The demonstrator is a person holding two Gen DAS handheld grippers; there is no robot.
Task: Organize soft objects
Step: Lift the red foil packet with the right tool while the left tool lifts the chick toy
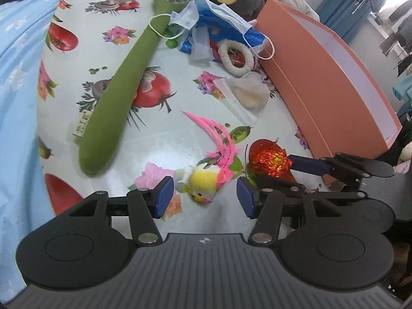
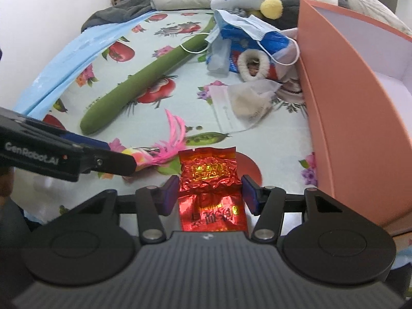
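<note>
**Grippers angled down over the toys**

Left gripper (image 1: 205, 197) sits apart, straddling the yellow bird toy (image 1: 206, 180), not pinching it. Right gripper (image 2: 210, 193) brackets the red foil packet (image 2: 211, 180), pads just off it. Orange box (image 2: 347, 118) stands right beside them, green plush stick (image 1: 121, 97) further back.

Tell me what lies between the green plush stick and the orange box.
In the left wrist view, between the green stick and the box lie a face mask, blue packet, white fuzzy ring and clear bag.
</note>
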